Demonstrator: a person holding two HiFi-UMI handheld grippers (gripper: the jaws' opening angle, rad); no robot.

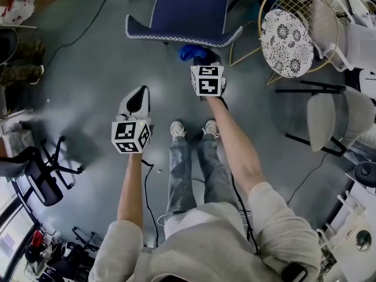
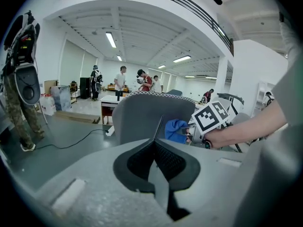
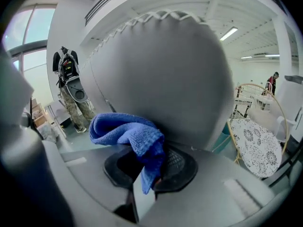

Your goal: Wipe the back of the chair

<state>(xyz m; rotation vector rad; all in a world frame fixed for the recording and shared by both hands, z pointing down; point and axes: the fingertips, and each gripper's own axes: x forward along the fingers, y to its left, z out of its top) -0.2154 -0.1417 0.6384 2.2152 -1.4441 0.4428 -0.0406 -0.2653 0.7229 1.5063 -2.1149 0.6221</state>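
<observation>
The chair has a blue seat edged in white stitching and stands at the top middle of the head view. Its back fills the right gripper view as a grey rounded panel close ahead. My right gripper is shut on a folded blue cloth, which hangs over its jaws at the foot of the chair back; I cannot tell whether they touch. The cloth shows just below the seat's near edge. My left gripper hangs lower left, shut and holding nothing. It looks at the chair back and the cloth.
A gold wire chair with a patterned round cushion stands right of the blue chair, with pale chairs beyond. A black office chair sits at the left. A cable runs over the grey floor. People stand far off.
</observation>
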